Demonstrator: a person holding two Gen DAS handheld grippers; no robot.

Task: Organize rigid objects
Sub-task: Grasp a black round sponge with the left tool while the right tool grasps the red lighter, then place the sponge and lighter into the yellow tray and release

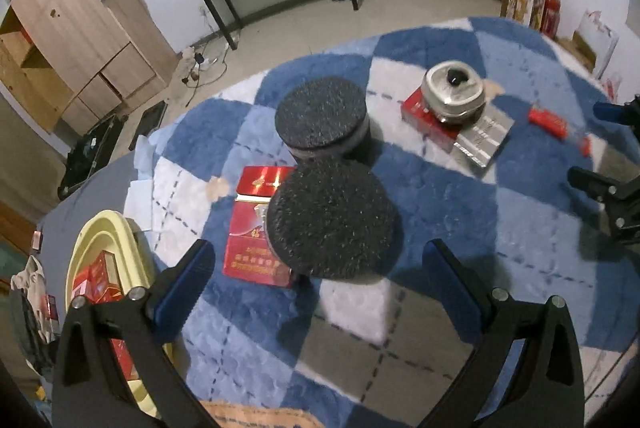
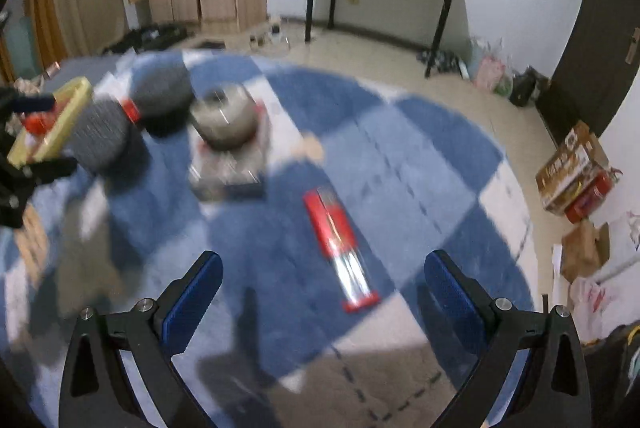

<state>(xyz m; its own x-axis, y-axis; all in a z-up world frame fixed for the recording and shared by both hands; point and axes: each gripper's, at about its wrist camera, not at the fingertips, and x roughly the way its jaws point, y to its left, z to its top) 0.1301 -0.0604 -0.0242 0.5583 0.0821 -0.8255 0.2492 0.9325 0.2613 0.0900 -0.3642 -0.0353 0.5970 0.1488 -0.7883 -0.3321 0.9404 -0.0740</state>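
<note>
We judge that we are between picks: both tools are over the plaid blanket (image 1: 460, 195) that covers the tabletop, and neither carries anything. The left hand-held gripper (image 1: 320, 282) is spread wide, just before the nearer black round container (image 1: 332, 216), which stands partly on a red cigarette carton (image 1: 256, 228) near the left edge. A 2nd black container (image 1: 322, 117) stands behind it. The right hand-held gripper (image 2: 322, 292) is also spread, above a red and clear slim package (image 2: 340, 248) that lies alone toward the right side.

The yellow tray (image 1: 96, 240) at the left edge already holds red boxes, so probably the things go there. The next move calls for lowering one tool until its fingers stand on both sides of its object, then closing.

The right view is blurred, so the metal tin (image 1: 454, 93) on its flat boxes is hard to read there. The tray is partly cut off by the left tool.
</note>
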